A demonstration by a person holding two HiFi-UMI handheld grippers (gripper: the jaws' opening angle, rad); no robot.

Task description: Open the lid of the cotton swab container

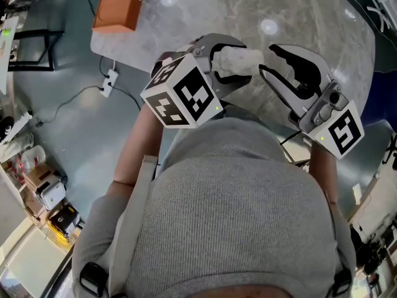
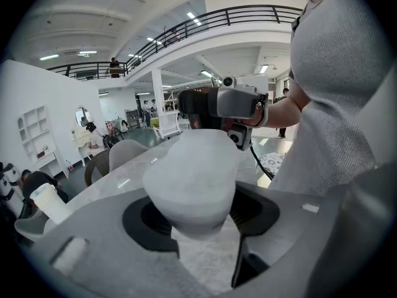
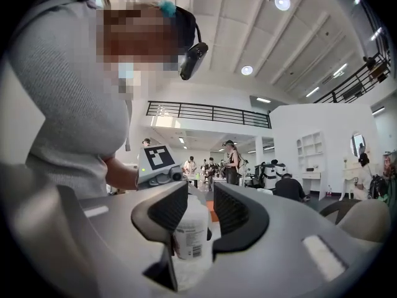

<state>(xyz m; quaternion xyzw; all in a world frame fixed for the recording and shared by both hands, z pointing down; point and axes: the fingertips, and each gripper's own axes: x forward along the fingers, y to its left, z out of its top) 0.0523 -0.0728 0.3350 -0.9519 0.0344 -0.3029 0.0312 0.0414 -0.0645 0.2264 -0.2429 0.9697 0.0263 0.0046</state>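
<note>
The cotton swab container (image 1: 240, 62) is a frosted white tub. It lies sideways in the air above the marble table (image 1: 322, 23). My left gripper (image 1: 224, 64) is shut on its body, and in the left gripper view the tub (image 2: 192, 172) fills the gap between the jaws (image 2: 198, 217). My right gripper (image 1: 268, 59) stands open just right of the tub's end, its pads off it. The right gripper view looks through those jaws (image 3: 200, 213) at the labelled tub (image 3: 189, 233). Whether the lid is on I cannot tell.
The person's grey torso (image 1: 236, 216) fills the lower head view, close behind both grippers. An orange box (image 1: 118, 5) sits at the table's far left corner. A power strip with its cable (image 1: 109, 81) lies on the floor to the left.
</note>
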